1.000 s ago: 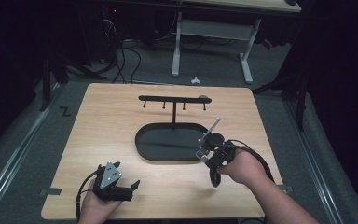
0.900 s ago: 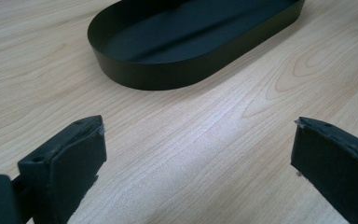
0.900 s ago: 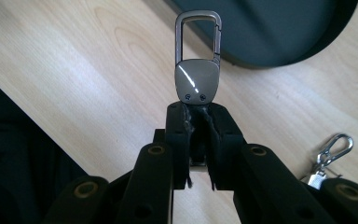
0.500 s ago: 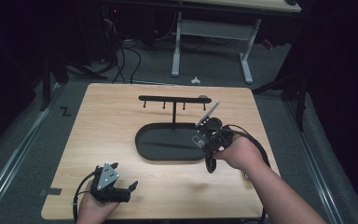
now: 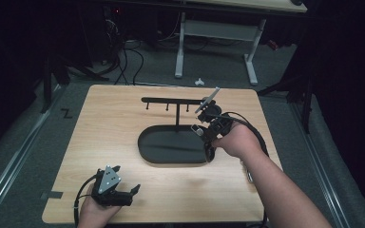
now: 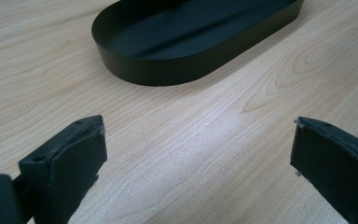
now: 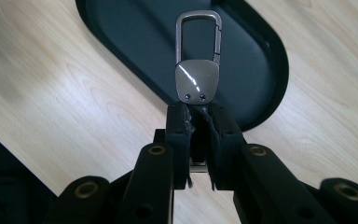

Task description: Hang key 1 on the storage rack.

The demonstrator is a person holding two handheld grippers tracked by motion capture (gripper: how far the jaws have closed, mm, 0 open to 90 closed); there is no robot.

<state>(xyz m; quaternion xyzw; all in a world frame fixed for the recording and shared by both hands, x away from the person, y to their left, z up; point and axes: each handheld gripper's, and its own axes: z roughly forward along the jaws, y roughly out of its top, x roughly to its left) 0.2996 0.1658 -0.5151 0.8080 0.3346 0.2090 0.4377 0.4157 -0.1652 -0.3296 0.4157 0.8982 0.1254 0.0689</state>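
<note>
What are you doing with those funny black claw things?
A person is working at a wooden table with a gripper in each hand. The right gripper is shut on a metal carabiner clip, held up over a black oval tray, close to the end of a black rack with small hooks that rises from the tray. The left gripper rests open near the table's front edge, holding nothing.

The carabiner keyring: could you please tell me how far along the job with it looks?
Done: the right gripper is shut on the carabiner keyring, lifted clear of the table. In hand: it is held up near the right end of the black hook rack, above the black tray. Left: it hangs on no hook yet. The left gripper rests open.
</note>
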